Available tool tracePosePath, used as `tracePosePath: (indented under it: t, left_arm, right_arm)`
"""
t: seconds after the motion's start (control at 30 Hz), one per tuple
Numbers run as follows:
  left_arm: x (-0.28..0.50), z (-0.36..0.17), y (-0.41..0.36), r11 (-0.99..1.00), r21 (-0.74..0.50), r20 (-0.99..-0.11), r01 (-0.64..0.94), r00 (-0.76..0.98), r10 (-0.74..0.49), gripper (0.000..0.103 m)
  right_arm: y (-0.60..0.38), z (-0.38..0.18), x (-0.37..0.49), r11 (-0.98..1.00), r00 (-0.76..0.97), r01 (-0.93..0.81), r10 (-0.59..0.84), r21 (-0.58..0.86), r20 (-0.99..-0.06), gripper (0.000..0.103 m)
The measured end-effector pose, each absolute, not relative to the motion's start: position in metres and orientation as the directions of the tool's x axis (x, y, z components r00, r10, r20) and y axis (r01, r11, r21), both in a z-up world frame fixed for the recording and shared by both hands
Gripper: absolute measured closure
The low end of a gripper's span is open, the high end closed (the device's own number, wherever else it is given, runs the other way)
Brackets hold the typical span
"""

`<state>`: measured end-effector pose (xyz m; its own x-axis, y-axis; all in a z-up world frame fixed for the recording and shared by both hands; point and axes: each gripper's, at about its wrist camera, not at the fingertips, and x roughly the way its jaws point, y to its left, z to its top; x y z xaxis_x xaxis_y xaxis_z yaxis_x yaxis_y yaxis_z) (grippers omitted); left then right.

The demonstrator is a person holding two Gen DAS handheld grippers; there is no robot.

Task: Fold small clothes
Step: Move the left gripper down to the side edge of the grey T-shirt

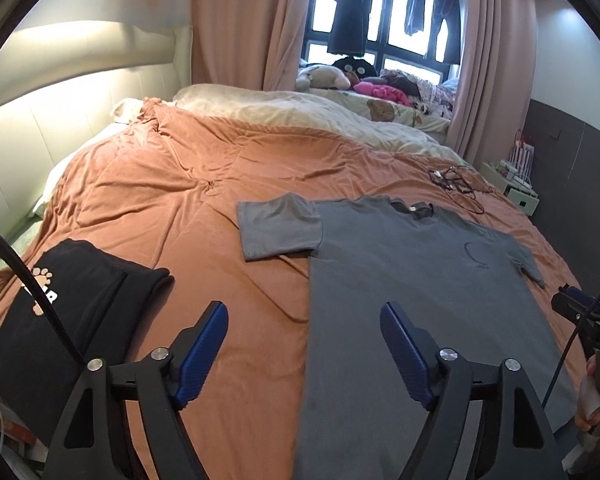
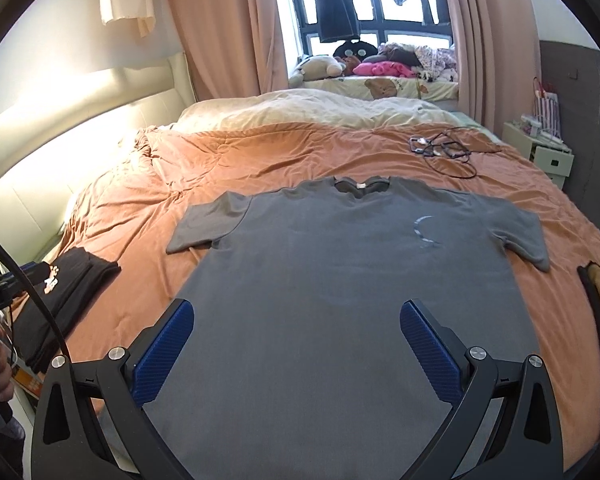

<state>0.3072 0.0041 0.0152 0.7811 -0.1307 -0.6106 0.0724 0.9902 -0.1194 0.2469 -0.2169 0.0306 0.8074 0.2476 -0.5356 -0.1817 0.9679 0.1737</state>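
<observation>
A grey T-shirt (image 1: 412,280) lies spread flat, front up, on the orange bedspread (image 1: 188,200), collar toward the window; it also shows in the right wrist view (image 2: 340,280). My left gripper (image 1: 304,320) is open and empty, hovering above the shirt's left hem edge and the bedspread. My right gripper (image 2: 298,320) is open and empty, above the shirt's lower middle. The right gripper also shows at the right edge of the left wrist view (image 1: 580,312). A folded black garment with a paw print (image 1: 76,300) lies at the left; it also shows in the right wrist view (image 2: 64,292).
A tangle of black cables (image 2: 444,150) lies on the bedspread (image 2: 140,184) beyond the shirt. A cream blanket (image 2: 320,112) covers the far side. A white nightstand (image 2: 548,152) stands at the right. Plush toys (image 2: 360,64) sit on the window ledge. A padded headboard (image 1: 40,128) runs along the left.
</observation>
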Motion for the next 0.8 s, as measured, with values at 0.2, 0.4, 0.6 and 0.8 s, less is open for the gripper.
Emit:
tracePosePath:
  t: [0.2,0.4,0.6,0.8]
  left_arm:
    - [0.349,0.016,0.005,0.988,-0.133,-0.628,0.081,0.764,-0.147,0.026]
    - [0.396,0.01,0.009,0.989,-0.133,-0.65,0.067,0.747,-0.138,0.029]
    - [0.439,-0.011,0.018,0.985,-0.166,-0.681,0.037,0.718,-0.142,0.035]
    - [0.48,-0.03,0.027,0.982,-0.19,-0.716,0.018,0.681,-0.152,0.046]
  right_arm:
    - [-0.214,0.041,0.293,0.961,0.793,-0.209,0.275,0.181,-0.543,0.0]
    - [-0.205,0.044,0.336,0.958,0.787,-0.233,0.288,0.169,-0.546,0.0]
    - [-0.197,0.031,0.377,0.953,0.761,-0.253,0.302,0.166,-0.575,0.008]
    - [-0.197,0.022,0.42,0.946,0.723,-0.247,0.323,0.208,-0.611,0.016]
